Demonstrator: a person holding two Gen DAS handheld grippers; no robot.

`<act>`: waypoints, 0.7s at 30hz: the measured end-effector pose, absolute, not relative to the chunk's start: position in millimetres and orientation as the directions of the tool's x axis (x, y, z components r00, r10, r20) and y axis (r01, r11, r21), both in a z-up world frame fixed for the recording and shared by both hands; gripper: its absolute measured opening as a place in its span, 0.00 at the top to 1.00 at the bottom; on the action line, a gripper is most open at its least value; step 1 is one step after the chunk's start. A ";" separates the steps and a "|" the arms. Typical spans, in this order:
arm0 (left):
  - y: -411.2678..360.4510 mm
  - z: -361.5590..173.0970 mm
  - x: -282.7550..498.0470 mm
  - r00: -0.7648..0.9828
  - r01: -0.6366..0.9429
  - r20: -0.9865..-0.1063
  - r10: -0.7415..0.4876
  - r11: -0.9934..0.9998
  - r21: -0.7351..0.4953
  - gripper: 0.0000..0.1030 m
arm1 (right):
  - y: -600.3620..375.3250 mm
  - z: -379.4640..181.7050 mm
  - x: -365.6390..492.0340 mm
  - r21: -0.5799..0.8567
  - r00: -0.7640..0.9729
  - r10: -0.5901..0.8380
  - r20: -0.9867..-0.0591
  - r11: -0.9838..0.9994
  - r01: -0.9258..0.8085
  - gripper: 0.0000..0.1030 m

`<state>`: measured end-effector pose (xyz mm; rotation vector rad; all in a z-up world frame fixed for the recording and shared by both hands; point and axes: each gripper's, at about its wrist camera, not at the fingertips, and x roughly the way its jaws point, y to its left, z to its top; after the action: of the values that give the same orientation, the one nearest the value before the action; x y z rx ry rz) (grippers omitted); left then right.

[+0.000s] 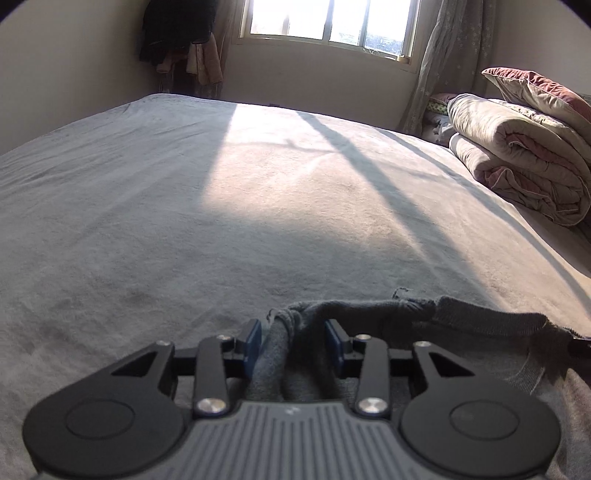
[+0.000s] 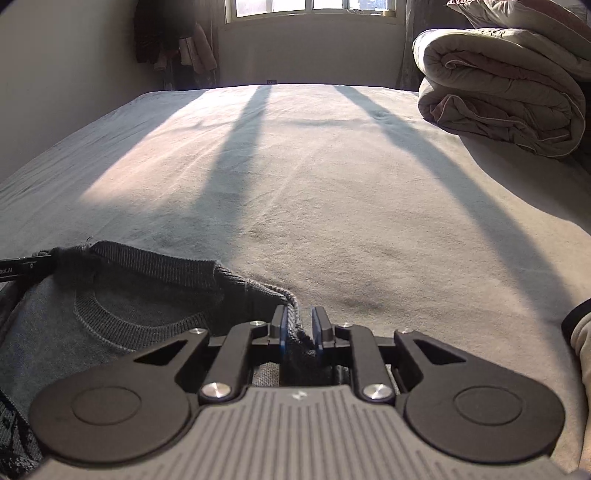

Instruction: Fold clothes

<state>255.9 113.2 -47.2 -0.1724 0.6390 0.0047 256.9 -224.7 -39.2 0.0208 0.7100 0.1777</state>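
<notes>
Between parted pads (image 1: 255, 338) — grey sweater (image 2: 122, 321) fabric

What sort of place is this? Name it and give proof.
Most likely a bedroom: a wide bed under a grey plush sheet, a rolled beige quilt at its side, and a sunlit window with curtains.

Black gripper (image 1: 293, 341), blue pads (image 1: 254, 341)

We counted one grey sweater (image 2: 110, 317) at the bed's (image 1: 184, 206) near edge, one rolled quilt (image 2: 498, 99) by its right edge, one window (image 1: 328, 22), and two grippers.
</notes>
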 end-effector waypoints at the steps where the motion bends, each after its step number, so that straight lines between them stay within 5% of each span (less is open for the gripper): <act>1: 116.6 -43.3 248.8 0.807 -0.063 -0.589 -0.054 0.982 -0.176 0.58 | -227.7 -35.4 250.6 0.097 0.745 0.181 -0.643 0.983 -0.155 0.61; 12: 122.1 -7.1 151.2 0.747 -0.097 -0.658 -0.097 0.963 -0.252 0.39 | -248.2 -4.0 141.2 0.180 0.732 0.227 -0.643 0.973 -0.143 0.56; 21: 120.1 -10.8 73.3 0.666 -0.103 -0.724 -0.178 0.940 -0.326 0.37 | -247.3 6.4 70.3 0.227 0.707 0.267 -0.655 0.962 -0.152 0.56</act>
<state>73.3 120.1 -10.8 -0.3575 0.8457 -0.0434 70.3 -247.3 6.4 0.1605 0.7512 0.2337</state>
